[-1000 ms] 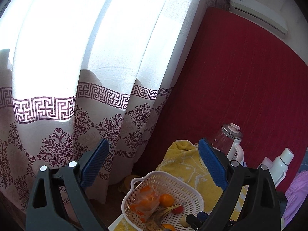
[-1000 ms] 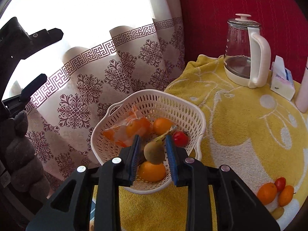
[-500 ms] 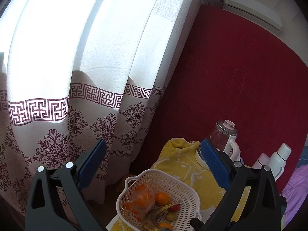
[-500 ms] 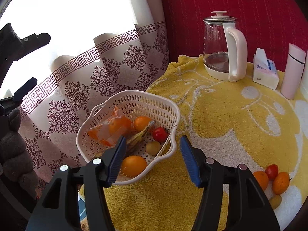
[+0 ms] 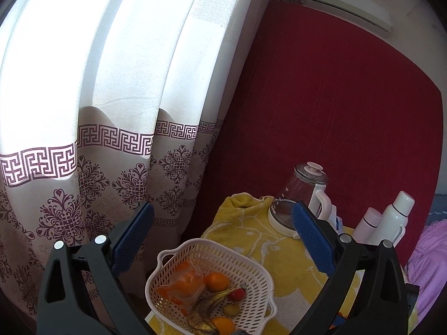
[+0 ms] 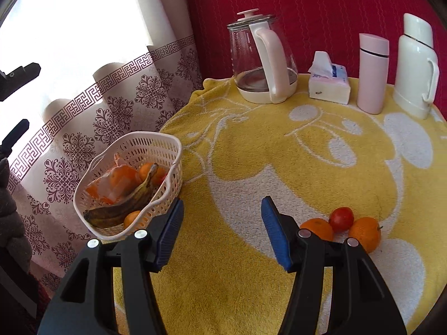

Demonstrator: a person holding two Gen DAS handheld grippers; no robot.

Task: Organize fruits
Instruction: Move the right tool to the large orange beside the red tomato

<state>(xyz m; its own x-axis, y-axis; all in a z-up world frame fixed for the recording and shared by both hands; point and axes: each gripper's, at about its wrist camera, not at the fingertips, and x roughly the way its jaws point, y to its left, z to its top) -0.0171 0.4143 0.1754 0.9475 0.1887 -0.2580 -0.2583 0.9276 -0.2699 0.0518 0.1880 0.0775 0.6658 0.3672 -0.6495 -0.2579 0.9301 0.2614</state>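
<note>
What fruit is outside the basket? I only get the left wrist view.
Observer: In the right wrist view, an orange, a tomato and a second orange sit bunched together on the yellow towel.
Operator: Right gripper holding anything?
Observer: No. The right gripper is open and empty, over the towel between the basket and that bunch.
Operator: Anything between kettle and bottles?
Observer: A tissue box stands between the kettle and the pink bottle.
</note>
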